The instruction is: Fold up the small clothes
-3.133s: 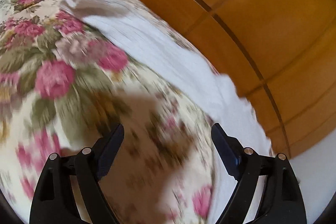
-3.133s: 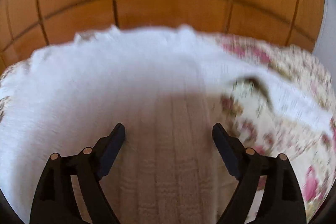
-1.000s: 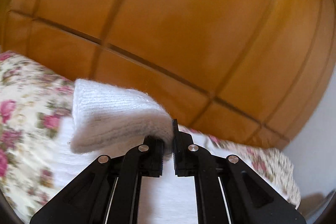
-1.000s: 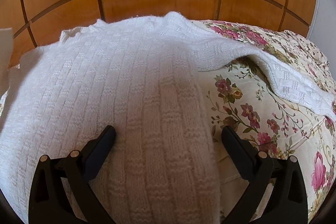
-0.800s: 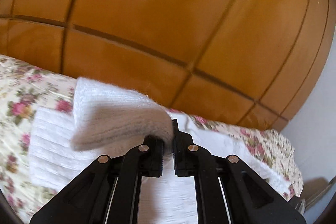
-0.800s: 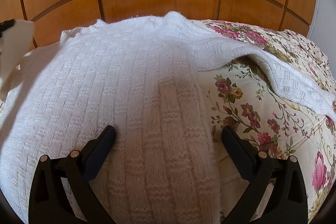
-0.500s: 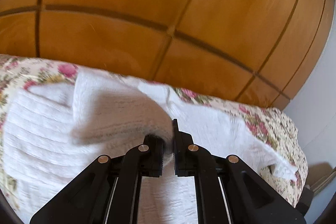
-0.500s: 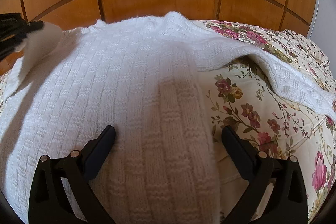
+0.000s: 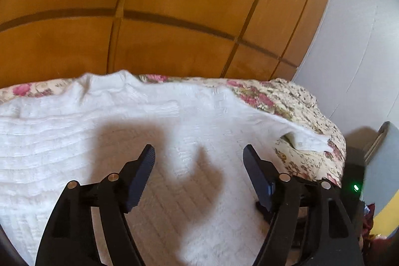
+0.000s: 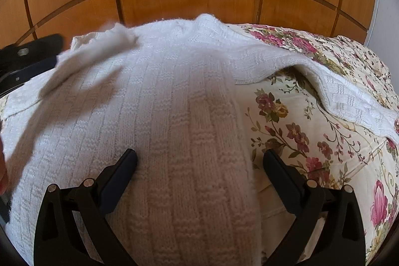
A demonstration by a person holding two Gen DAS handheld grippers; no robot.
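The left gripper [image 9: 198, 161] hangs with its jaws spread wide and nothing between them. The right gripper [image 10: 199, 163] is likewise spread wide, gripping nothing. In the right wrist view the left gripper [image 10: 27, 59] shows at the left edge.

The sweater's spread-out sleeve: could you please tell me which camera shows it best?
The right wrist view: the sleeve lies sharp across the floral bedspread. The left wrist view shows it only blurred and foreshortened.
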